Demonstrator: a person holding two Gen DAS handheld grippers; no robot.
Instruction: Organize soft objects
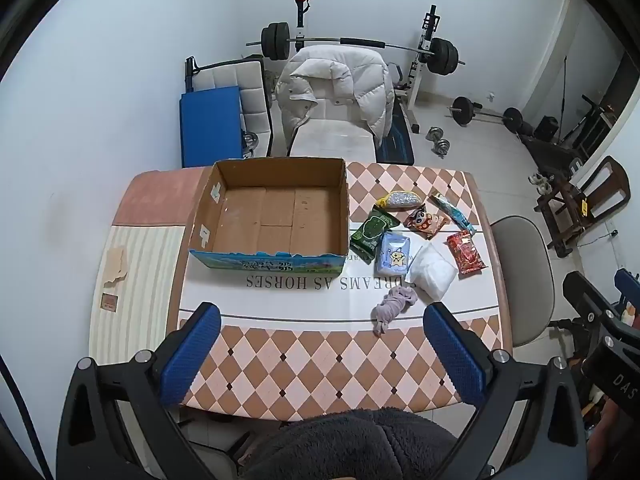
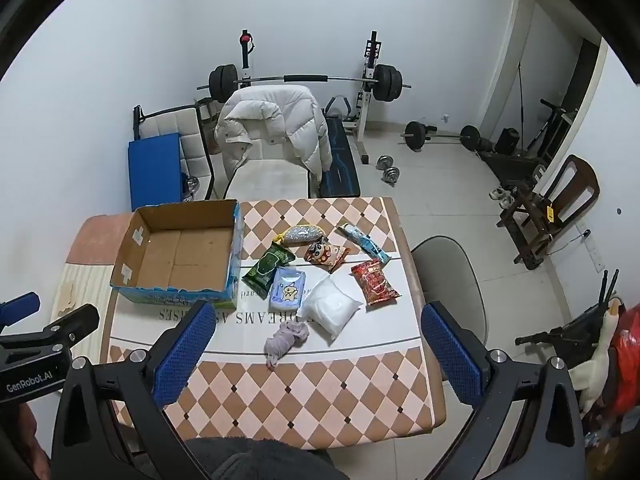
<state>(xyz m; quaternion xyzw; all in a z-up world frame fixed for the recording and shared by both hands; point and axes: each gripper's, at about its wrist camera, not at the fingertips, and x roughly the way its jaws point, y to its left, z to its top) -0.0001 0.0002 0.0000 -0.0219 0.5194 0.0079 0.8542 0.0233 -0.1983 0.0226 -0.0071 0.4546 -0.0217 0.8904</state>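
Observation:
An empty open cardboard box (image 1: 276, 216) (image 2: 180, 256) stands on the table's left half. To its right lie several soft packs: a green pack (image 1: 374, 232), a blue tissue pack (image 1: 394, 254), a white bag (image 1: 432, 270), a red pack (image 1: 466, 254), an orange snack bag (image 1: 430, 220), a blue tube (image 1: 454, 210) and a grey pouch (image 1: 402, 200). A crumpled grey cloth (image 1: 394, 304) (image 2: 286, 340) lies nearest me. My left gripper (image 1: 320, 352) is open and empty above the table's near edge. My right gripper (image 2: 316, 352) is open and empty, also high above the near edge.
A checkered table (image 1: 320, 376) with a white strip. A chair with a white jacket (image 1: 336, 92) stands behind it, a grey chair (image 1: 524, 272) to the right. A barbell rack and weights stand at the back wall.

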